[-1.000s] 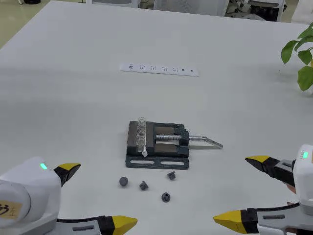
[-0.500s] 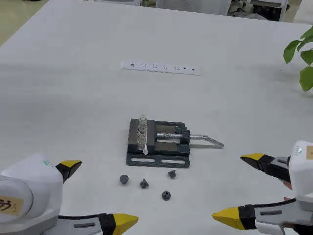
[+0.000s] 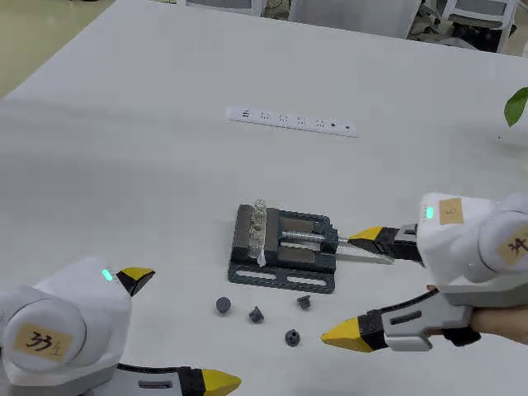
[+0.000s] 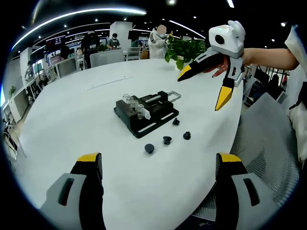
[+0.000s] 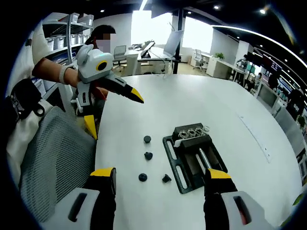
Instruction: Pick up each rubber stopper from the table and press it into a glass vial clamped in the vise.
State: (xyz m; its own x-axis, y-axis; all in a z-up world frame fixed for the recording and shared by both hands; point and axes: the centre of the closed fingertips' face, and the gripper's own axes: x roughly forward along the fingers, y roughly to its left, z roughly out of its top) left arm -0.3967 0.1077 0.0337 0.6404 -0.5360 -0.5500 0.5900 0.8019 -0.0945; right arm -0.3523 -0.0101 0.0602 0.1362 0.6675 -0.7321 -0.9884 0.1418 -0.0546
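As the head view looks down on the white table [image 3: 124, 165], the dark vise [image 3: 280, 257] sits near the middle. A row of glass vials [image 3: 259, 227] is clamped upright at its 9 o'clock end. Four grey rubber stoppers [image 3: 256, 314] lie loose on the table at the 6 o'clock side of the vise, near it but apart from it. A white power strip [image 3: 293, 121] lies well apart at 12 o'clock. The right gripper [image 3: 351, 286] hovers at about 4 o'clock from the vise, its jaws spread wide with nothing between them. The left gripper [image 3: 177, 330] is at 7 o'clock, also spread wide and empty.

In the left gripper view, its own two jaws rise at 7 and 5 o'clock, far apart, and they hold nothing. The vise [image 4: 146, 115] lies just above the centre, with the stoppers [image 4: 167, 140] at its 5 o'clock side. The right gripper [image 4: 202, 88] is in the air at 1 o'clock.

In the right gripper view, the jaws are again wide apart and empty. The vise [image 5: 192, 155] lies a little toward 4 o'clock from the centre, with the vials [image 5: 192, 132] at its far end. The four stoppers [image 5: 148, 155] rest on the table at the 9 o'clock side of the vise. The left gripper [image 5: 115, 117], held by a hand, is at 10 o'clock.
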